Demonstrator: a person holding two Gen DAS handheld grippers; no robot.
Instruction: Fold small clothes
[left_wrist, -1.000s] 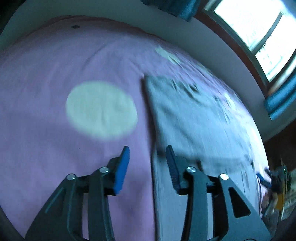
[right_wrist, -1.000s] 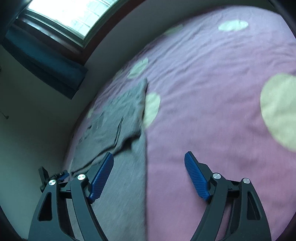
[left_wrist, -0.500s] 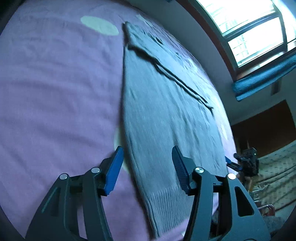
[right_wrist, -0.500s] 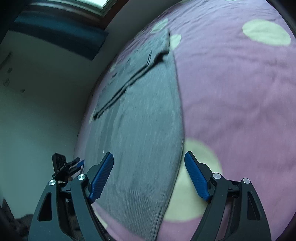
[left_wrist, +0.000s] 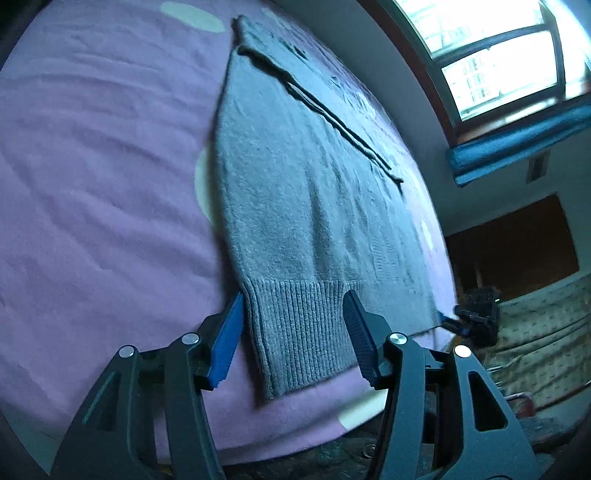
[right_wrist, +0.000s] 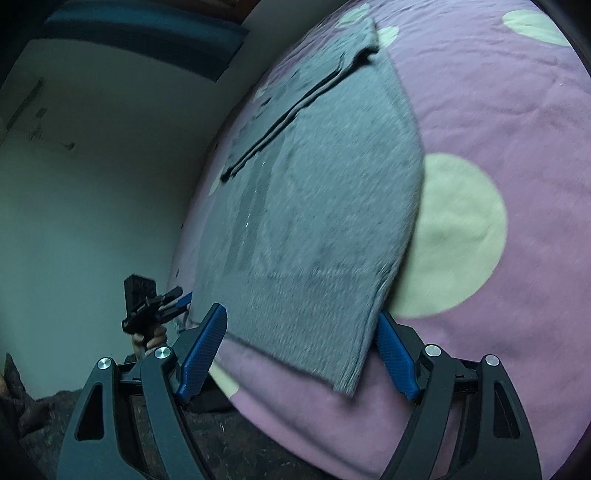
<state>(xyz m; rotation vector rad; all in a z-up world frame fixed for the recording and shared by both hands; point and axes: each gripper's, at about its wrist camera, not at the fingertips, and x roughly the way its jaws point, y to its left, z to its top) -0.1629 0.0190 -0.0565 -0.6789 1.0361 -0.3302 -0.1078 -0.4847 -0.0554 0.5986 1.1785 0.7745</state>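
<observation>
Both claws now nearer sweater (left_wrist: 303, 206) hem, left claw (left_wrist: 293, 341) spread, ribbing unseen from right claw (right_wrist: 297, 352)

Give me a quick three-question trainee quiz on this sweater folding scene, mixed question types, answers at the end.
1. True or false: the left gripper is clamped shut on the grey sweater.
2. Which part of the sweater lies between the right gripper's fingers? A) a bottom corner B) the collar C) a button
3. Fill in: the sweater lies on a purple bedsheet with pale ____.

Key: 1 false, both grippers are open. 2 A. 3 spots.
</observation>
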